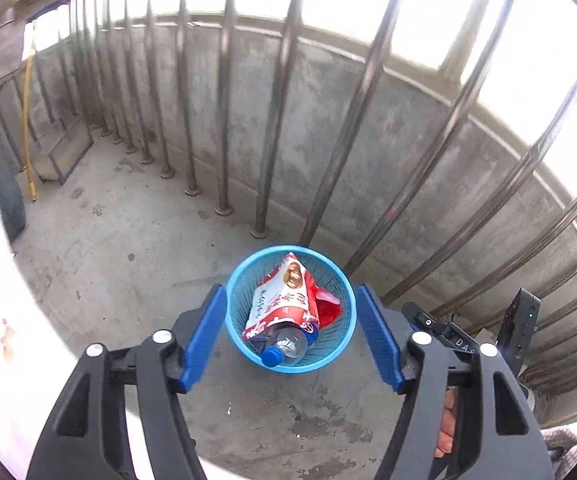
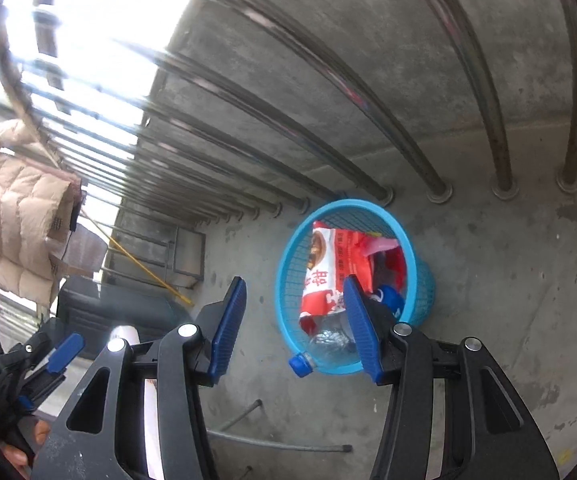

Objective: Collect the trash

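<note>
While both claws hang above the concrete floor (image 1: 120, 248), the blue mesh basket (image 1: 235, 300) stands on it at the foot of the metal railing (image 1: 276, 120), which runs behind it from nine o'clock round to three. Seen from the left wrist, the left claw (image 1: 292, 332) stands wide open with nothing between its blue pads, which frame the basket at nine and three o'clock. Inside lie a red-and-white snack bag (image 1: 284, 304) and, toward six o'clock, a clear plastic bottle (image 1: 290, 344) whose blue cap (image 1: 271, 357) leans on the rim. Seen from the right wrist, the right claw (image 2: 294, 328) is likewise parted and empty, the basket at about one o'clock of it, partly behind its right pad. A beige quilted jacket (image 2: 4, 220) hangs at nine o'clock.
</note>
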{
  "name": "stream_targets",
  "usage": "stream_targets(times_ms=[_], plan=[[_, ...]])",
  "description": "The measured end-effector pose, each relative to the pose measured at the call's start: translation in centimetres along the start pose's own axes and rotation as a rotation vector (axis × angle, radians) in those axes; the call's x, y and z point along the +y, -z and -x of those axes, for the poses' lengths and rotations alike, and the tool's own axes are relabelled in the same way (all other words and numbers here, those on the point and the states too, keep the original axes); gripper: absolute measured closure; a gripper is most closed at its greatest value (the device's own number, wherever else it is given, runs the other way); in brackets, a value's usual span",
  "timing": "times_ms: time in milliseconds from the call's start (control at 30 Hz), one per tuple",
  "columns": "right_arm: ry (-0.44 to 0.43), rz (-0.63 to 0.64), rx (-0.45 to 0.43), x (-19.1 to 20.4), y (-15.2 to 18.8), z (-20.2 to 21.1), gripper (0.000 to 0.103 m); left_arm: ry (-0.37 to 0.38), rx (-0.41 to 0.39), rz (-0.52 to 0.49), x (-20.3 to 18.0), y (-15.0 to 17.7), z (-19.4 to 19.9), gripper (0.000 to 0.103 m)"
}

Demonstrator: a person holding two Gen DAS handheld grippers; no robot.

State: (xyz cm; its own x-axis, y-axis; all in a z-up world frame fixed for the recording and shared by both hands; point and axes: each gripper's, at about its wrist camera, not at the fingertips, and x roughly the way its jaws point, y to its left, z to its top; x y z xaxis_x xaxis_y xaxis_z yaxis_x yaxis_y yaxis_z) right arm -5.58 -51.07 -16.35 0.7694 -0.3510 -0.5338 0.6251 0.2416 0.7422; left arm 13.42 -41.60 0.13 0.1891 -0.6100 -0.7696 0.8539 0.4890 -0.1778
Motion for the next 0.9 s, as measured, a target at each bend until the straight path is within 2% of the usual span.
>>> stream_targets(times_ms=[67, 133, 200, 267, 367, 433, 533, 667, 800, 900], plan=[[-0.033, 0.159, -0.033, 4.5, 0.5, 1.2, 0.038, -0.035, -0.08, 0.084, 2.2, 1.5, 5.2, 0.018], [-0.082, 0.297, -0.056, 8.9, 1.8, 2.4, 0.03, -0.08, -0.143, 0.154, 4.3, 3.9, 9.8, 0.012], [-0.128, 0.413, -0.071, 12.9, 3.8, 3.5, 0.022, -0.179, -0.196, 0.22, 6.2, 6.4, 14.0, 0.006], [-0.15, 0.509, -0.078, 16.5, 6.3, 4.3, 0.015, -0.303, -0.253, 0.265, 7.4, 9.4, 18.0, 0.006], [-0.2, 0.644, -0.054, 21.2, 10.5, 5.2, 0.009, -0.472, -0.329, 0.352, 8.8, 14.1, 22.9, 0.006], [-0.233, 0.725, -0.034, 23.8, 13.3, 6.2, 0.008, -0.539, -0.352, 0.438, 9.9, 17.4, 25.5, 0.006], [-0.311, 0.831, -0.021, 26.6, 16.6, 8.2, 0.008, -0.658, -0.366, 0.554, 10.7, 21.7, 28.3, 0.006], [-0.369, 0.945, -0.015, 29.1, 19.5, 10.9, 0.008, -0.811, -0.331, 0.615, 11.1, 25.7, 30.3, 0.006], [-0.335, 1.058, -0.008, 30.3, 21.5, 12.6, 0.008, -0.871, -0.337, 0.658, 10.9, 28.1, 31.7, 0.006], [-0.301, 1.1, -0.009, 30.1, 22.0, 13.4, 0.008, -0.919, -0.305, 0.682, 10.9, 29.0, 31.8, 0.006]])
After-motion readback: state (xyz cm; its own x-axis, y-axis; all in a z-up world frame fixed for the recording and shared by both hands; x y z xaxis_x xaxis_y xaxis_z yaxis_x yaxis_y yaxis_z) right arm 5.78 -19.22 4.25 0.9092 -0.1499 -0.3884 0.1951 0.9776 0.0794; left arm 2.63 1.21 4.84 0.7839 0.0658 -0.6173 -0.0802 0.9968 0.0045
